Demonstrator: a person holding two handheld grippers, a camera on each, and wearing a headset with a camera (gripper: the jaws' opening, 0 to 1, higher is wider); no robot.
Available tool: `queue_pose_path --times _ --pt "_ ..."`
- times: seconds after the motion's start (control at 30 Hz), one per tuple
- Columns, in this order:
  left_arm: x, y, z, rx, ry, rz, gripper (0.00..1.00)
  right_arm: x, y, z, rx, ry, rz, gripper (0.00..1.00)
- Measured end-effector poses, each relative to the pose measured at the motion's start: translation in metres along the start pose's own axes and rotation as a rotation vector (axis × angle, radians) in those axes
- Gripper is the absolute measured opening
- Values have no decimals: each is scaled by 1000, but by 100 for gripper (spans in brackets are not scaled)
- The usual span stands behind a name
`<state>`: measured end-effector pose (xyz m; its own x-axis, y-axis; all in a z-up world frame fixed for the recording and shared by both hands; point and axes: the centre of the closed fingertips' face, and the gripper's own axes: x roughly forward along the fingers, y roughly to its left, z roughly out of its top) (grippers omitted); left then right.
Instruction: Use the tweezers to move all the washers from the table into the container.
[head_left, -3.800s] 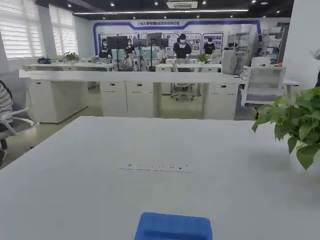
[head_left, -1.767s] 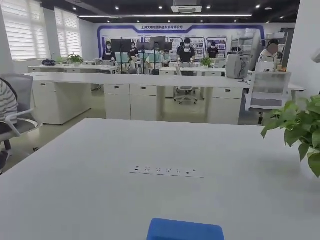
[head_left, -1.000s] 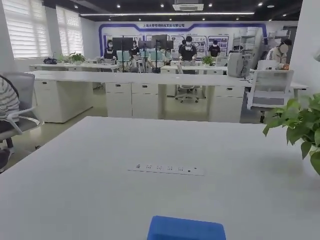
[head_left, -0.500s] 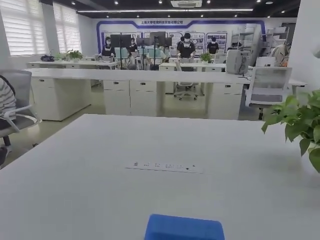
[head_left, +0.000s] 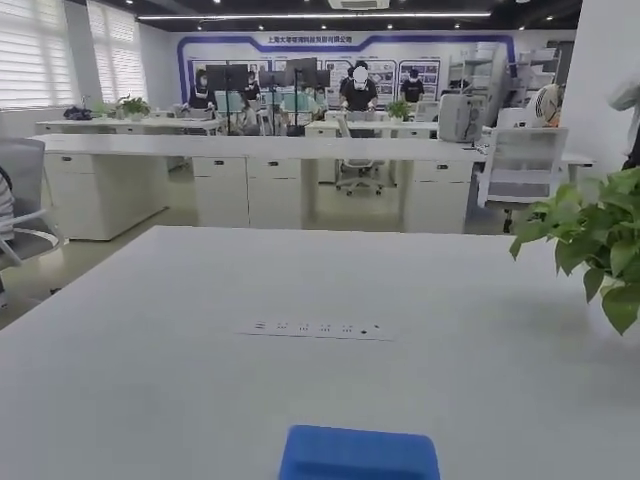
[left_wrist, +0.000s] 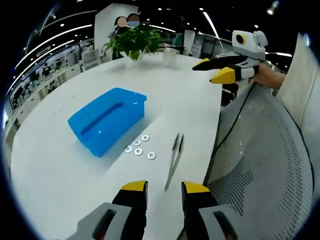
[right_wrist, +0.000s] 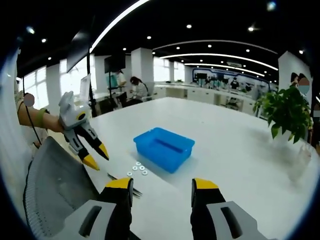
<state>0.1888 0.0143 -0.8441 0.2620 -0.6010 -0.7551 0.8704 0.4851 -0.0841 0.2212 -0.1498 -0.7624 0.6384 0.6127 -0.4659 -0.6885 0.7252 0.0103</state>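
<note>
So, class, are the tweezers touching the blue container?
Apart. The left gripper view shows the washers and bare table lying between the tweezers and the container.

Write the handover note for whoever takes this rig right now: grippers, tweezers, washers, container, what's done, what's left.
Left gripper: open, empty, pointed toward the tweezers.
Right gripper: open, empty, held in the air facing the container.
Tweezers: lying flat on the table, near its edge, not gripped.
Washers: five in a loose cluster on the table, between the tweezers and the blue container.
Done: nothing; no washer seen in the container.
Left: pick up the tweezers, then move all five washers into the container.
</note>
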Motion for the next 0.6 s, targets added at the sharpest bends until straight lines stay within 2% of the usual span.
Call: queue_pose_path --times 0.3,0.43,0.53,0.6 --pt "16 -3 -6 92 88 -52 11 1 8 -2 -2 22 29 43" --pt "21 -3 -10 139 129 -59 6 1 10 -3 -7 32 33 43" --pt "25 -2 -15 165 166 -58 4 2 11 -5 -22 48 40 42" --pt "26 -2 -15 186 176 -55 5 3 12 -6 -28 52 45 41"
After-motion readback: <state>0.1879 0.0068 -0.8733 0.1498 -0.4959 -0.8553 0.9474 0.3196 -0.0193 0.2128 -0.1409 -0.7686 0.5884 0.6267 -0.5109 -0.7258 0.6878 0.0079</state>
